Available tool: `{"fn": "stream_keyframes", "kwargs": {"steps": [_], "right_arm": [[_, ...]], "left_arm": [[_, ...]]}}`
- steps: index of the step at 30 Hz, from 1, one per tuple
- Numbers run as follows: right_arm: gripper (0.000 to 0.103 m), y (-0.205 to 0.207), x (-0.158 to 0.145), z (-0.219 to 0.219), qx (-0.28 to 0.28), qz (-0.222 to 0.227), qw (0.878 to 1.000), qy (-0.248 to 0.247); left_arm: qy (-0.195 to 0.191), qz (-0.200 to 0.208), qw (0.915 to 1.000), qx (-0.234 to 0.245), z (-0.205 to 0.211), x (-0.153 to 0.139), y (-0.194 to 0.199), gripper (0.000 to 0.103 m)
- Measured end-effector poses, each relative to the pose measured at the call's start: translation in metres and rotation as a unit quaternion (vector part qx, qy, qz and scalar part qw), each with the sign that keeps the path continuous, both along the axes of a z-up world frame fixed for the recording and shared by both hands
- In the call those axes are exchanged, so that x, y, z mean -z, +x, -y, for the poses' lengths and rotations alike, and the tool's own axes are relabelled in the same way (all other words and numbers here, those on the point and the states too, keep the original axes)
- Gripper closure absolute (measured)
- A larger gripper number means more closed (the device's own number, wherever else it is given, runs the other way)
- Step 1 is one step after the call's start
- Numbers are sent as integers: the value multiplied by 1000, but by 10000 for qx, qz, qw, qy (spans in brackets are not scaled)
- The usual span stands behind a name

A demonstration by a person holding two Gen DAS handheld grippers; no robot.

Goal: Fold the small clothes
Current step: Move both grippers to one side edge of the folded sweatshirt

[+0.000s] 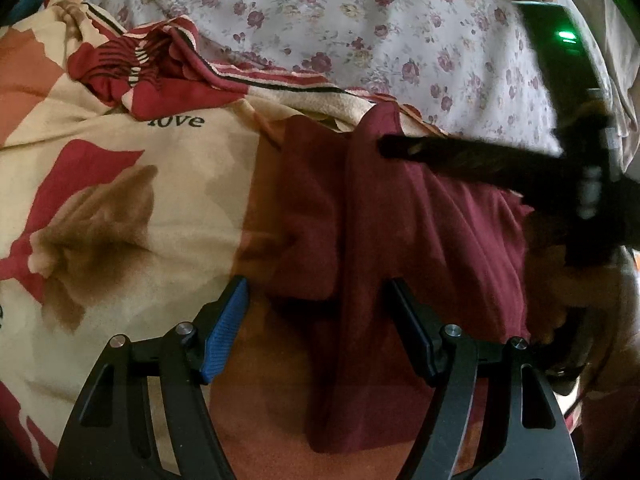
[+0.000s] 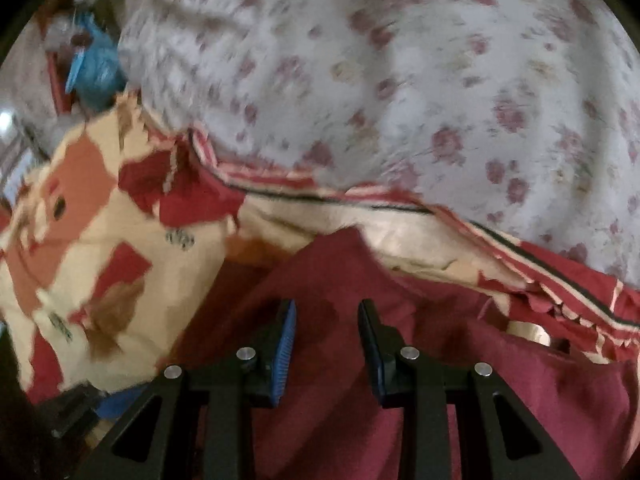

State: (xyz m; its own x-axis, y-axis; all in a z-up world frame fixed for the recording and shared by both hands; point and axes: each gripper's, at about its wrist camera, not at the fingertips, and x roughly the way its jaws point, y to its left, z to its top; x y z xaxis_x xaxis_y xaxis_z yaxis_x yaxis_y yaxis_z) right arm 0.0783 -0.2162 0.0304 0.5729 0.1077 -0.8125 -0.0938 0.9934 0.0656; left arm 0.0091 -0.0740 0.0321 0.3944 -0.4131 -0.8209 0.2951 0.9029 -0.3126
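On the bed, going left to right in the left wrist view, a cream bedspread (image 1: 120,200) printed with red and brown leaves comes first, then the one maroon garment (image 1: 400,220) lying on it, then the right gripper (image 1: 384,146) reaching in from the far right, with a floral sheet (image 1: 360,20) behind. The left gripper (image 1: 316,312) hovers over the near part of the garment with its jaws spread wide and nothing held; a raised ridge of cloth runs up between them. The right gripper (image 2: 327,332) stands partly open above the same cloth, gripping nothing that I can make out, though its view is blurred. I count one garment, two grippers, two bed covers. The cloth looks thin, light and limp, likely to sag and slide rather than hold a crease. Pinching a corner or hem edge, one per gripper, seems the soundest hold.
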Motion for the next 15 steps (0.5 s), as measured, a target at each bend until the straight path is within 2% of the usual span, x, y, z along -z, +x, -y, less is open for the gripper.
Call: {"fn": "stream_keyframes", "kwargs": {"steps": [6, 8, 11, 13, 15], "right_arm": [[72, 26, 25, -16, 133, -227, 9993, -249], [72, 30, 23, -10, 182, -309, 9993, -139], [71, 28, 14, 5, 249, -410, 9984, 298], [57, 18, 6, 16, 358, -420, 9963, 660], [49, 5, -2, 25, 388, -424, 9936, 972]], "left_arm": [[-80, -32, 10000, -2, -3, 1, 4, 31], [-190, -100, 9998, 30, -7, -1, 4, 31], [-527, -294, 9982, -14, -23, -5, 8, 31], [-680, -393, 9968, -126, -36, -7, 12, 31], [-811, -572, 9950, -137, -43, -5, 15, 31]]}}
